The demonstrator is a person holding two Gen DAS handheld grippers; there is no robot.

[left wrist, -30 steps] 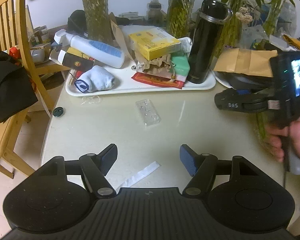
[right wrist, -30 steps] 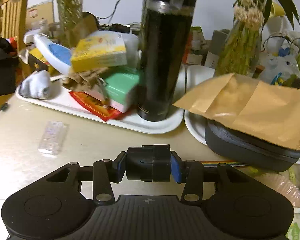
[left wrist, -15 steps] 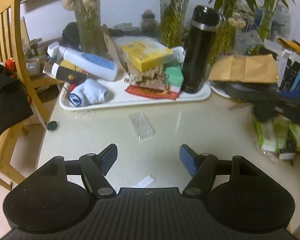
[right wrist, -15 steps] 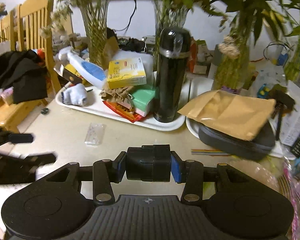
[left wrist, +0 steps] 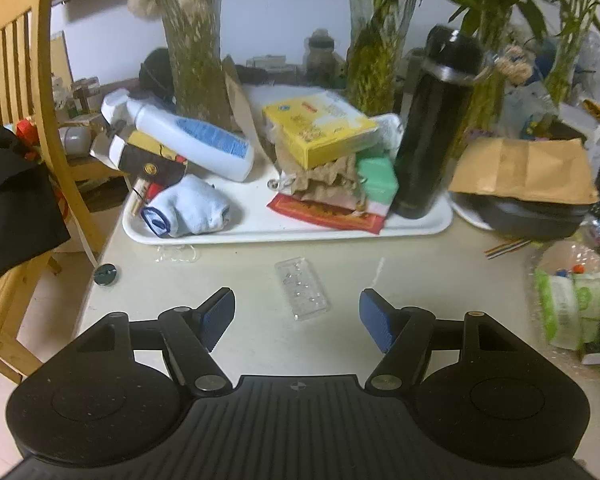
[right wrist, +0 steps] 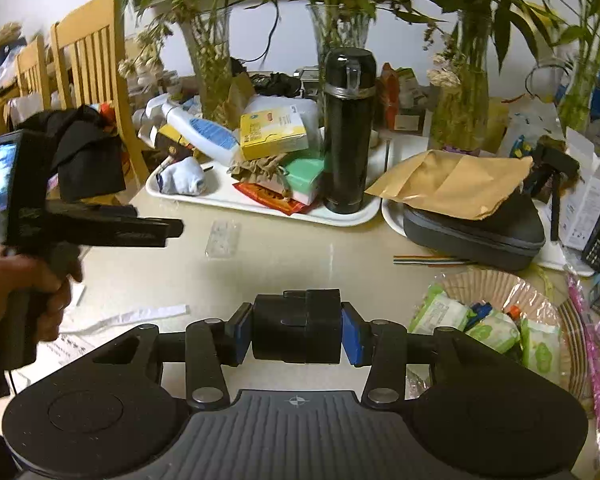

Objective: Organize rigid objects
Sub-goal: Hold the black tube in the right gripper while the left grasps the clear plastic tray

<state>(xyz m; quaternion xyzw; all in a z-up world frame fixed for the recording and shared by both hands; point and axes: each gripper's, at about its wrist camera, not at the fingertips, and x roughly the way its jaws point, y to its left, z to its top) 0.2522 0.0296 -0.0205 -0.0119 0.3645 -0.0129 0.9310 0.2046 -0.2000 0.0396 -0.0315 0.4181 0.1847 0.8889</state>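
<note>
Fingers first: the right gripper (right wrist: pixel 296 330) has its blue pads pinched on a chunky black cylindrical part (right wrist: pixel 296 327), gripped across its sides and held up above the table (right wrist: pixel 284 256). The left gripper (left wrist: pixel 297 314) has its fingers spread with nothing between them, hovering low over a small clear plastic case (left wrist: pixel 302 288) that lies flat on the table just in front of the white tray (left wrist: pixel 260 236).

So the task stuff is split: one rigid piece is in the right grip, the clear case is loose on the bare table, and the tray is already stacked with a black thermos (right wrist: pixel 349 130), a yellow box (right wrist: pixel 274 132), a green box (right wrist: pixel 304 174), a white bottle (right wrist: pixel 204 132) and a rolled sock (right wrist: pixel 182 178).

What I'd worry about:
- The clear case looks thin and slick. My guess is that pads coming down at an angle could skid it across the table instead of catching it.
- The tray is crowded. Wherever the black part goes, the tall thermos looks easy to knock over, and the yellow box sits on a crumpled paper pile that probably isn't stable.
- Both grippers are working near the same patch of table, so they could bump if they reach in together.
- The black part is round, so a loose pinch might let it roll out.
</note>
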